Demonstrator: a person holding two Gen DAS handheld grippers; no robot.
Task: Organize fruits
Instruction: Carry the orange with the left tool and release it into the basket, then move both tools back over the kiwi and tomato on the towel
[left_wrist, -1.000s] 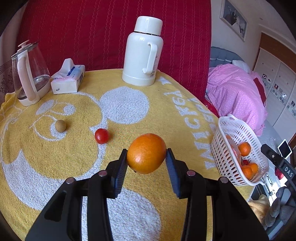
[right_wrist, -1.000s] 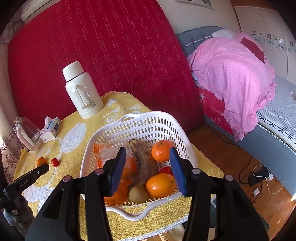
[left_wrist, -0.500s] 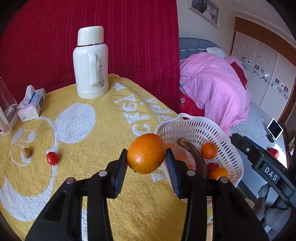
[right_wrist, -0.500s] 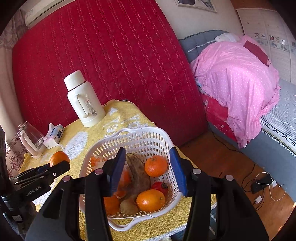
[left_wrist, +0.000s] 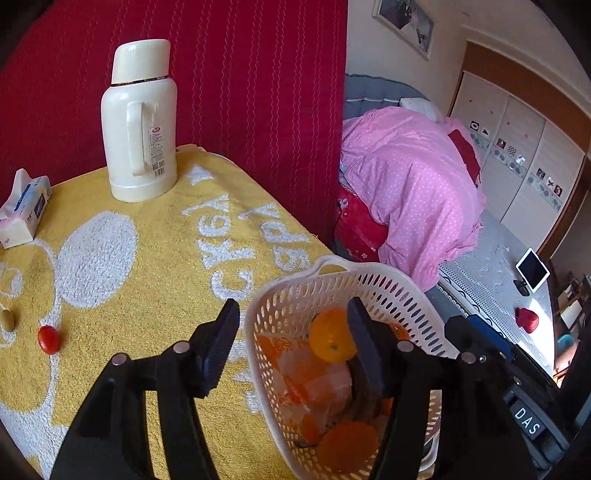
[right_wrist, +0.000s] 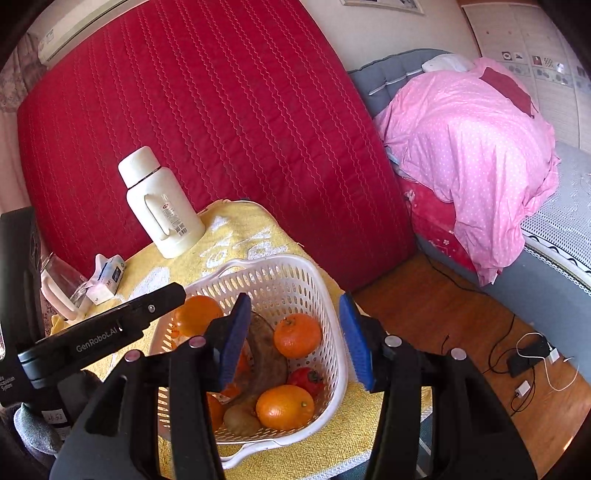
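A white plastic basket (left_wrist: 291, 291) (right_wrist: 325, 295) stands at the right edge of the yellow towel-covered table. My left gripper (left_wrist: 293, 339) is open above the basket's left rim. The orange (left_wrist: 330, 339) (right_wrist: 197, 314) it carried is out of the jaws and in the basket's mouth. The basket also holds other oranges (right_wrist: 297, 334), a brown banana (right_wrist: 267, 354), a red tomato (right_wrist: 306, 380) and a kiwi (right_wrist: 242, 419). My right gripper (right_wrist: 295, 339) is open and empty above the basket. A small tomato (left_wrist: 48, 339) and a kiwi (left_wrist: 7, 320) lie on the towel at left.
A white thermos (left_wrist: 139, 122) and a tissue box (left_wrist: 23, 214) stand at the back of the table, a glass kettle (right_wrist: 61, 291) at its left. A red quilted panel is behind. A bed with a pink duvet (left_wrist: 410, 184) is to the right.
My left gripper moved right over the basket, opened and let go of the orange, which now drops into the basket. The right gripper stayed open above the basket.
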